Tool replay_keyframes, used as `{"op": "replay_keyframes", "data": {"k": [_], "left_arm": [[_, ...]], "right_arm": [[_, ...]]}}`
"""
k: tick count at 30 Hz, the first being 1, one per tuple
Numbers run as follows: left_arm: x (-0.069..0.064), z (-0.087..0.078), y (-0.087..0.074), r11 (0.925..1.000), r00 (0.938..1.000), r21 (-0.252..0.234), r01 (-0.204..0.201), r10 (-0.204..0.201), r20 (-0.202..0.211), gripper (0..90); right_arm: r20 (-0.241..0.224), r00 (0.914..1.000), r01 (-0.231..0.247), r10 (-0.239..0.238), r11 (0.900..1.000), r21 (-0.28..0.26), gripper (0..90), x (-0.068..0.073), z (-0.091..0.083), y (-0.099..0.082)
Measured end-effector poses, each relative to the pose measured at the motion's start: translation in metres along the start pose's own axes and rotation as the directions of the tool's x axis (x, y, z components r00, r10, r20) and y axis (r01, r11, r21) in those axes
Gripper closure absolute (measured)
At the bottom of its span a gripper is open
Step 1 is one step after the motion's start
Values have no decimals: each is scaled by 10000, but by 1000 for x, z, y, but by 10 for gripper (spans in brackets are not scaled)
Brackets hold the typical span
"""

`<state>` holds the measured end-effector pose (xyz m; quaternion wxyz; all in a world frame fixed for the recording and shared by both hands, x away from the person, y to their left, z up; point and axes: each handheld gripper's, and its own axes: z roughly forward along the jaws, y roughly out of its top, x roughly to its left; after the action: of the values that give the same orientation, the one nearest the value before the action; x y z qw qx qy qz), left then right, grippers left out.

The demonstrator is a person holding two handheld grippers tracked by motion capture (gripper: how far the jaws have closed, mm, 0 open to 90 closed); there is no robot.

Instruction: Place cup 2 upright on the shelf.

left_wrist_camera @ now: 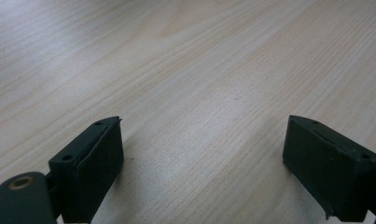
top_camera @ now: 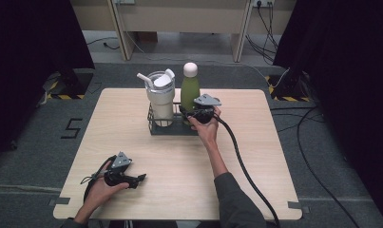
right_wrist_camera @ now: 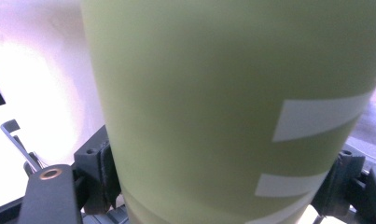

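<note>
Currently the right gripper clamps the green bottle low on its body, bottle standing in the wire rack beside the white tumbler. Judged step: seating it. Next: release, withdraw. Left gripper gapes, well short of the rack.

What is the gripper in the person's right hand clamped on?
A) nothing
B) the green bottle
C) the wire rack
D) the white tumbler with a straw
B: the right gripper has its jaws closed on the green bottle beside the white tumbler.
</note>
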<state>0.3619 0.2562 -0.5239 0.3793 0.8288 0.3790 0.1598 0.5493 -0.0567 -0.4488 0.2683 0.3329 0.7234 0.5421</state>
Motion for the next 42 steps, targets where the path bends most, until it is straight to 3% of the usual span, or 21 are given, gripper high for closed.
{"op": "replay_keyframes", "data": {"k": [24,26,30,42], "left_arm": [[0,0,0,10000,10000,21,-4,4,-1,116],[0,0,0,10000,10000,-1,-6,6,-4,116],[0,0,0,10000,10000,18,-7,7,1,116],[0,0,0,10000,10000,15,7,-7,1,116]], "right_arm": [[-34,10000,72,-72,10000,-7,198,0,2,-4],[104,9999,126,-127,9999,26,152,0,1,-4],[48,9999,-137,136,9999,48,148,-2,-2,-6],[52,10000,-40,41,9999,-114,150,-2,-21,-6]]}}
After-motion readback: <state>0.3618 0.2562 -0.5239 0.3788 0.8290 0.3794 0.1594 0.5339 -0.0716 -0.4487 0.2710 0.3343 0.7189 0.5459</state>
